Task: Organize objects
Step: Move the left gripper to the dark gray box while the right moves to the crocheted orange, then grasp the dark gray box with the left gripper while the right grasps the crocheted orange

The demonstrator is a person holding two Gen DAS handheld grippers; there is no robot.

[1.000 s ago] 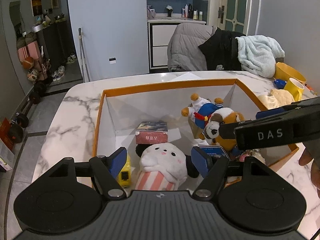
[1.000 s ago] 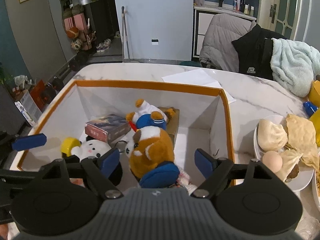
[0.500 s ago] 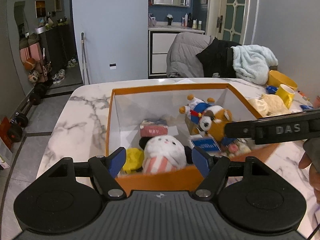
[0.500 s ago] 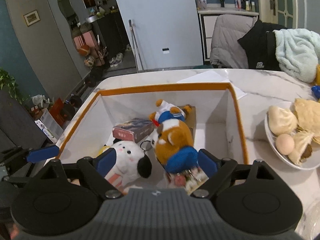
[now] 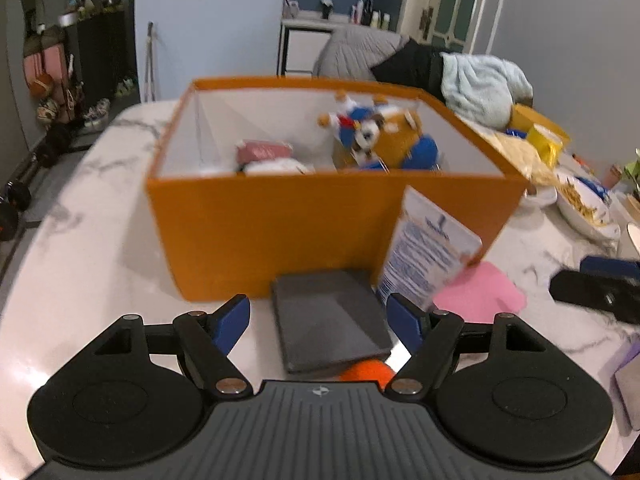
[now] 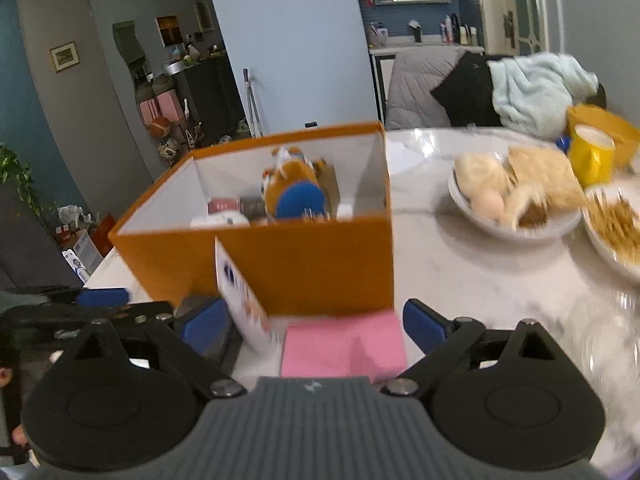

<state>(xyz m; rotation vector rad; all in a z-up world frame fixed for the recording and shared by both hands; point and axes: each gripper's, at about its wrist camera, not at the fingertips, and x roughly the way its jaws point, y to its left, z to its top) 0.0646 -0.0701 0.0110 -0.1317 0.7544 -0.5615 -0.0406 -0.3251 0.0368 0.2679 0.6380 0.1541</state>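
Note:
An orange box [image 5: 280,220] stands on the marble table and holds plush toys [image 5: 384,132] and a small pink carton [image 5: 262,152]; it also shows in the right wrist view [image 6: 312,264]. In front of it lie a dark grey pad [image 5: 328,312], a white and blue leaflet pack [image 5: 430,248] leaning on the box, and a pink pad [image 5: 478,292]. My left gripper [image 5: 318,320] is open over the grey pad. My right gripper [image 6: 314,322] is open over the pink pad [image 6: 344,346], beside the leaflet pack [image 6: 240,304].
An orange ball [image 5: 366,372] peeks from under the grey pad. Bowls of food [image 6: 516,196] and a yellow cup [image 6: 590,154] stand at the right. Chairs with clothes [image 5: 440,76] are behind the table. The table's left edge drops to the floor.
Both grippers have pulled back and down from above the box to the table in front of it. The box's front wall now faces me, and the pads and leaflet pack came into view.

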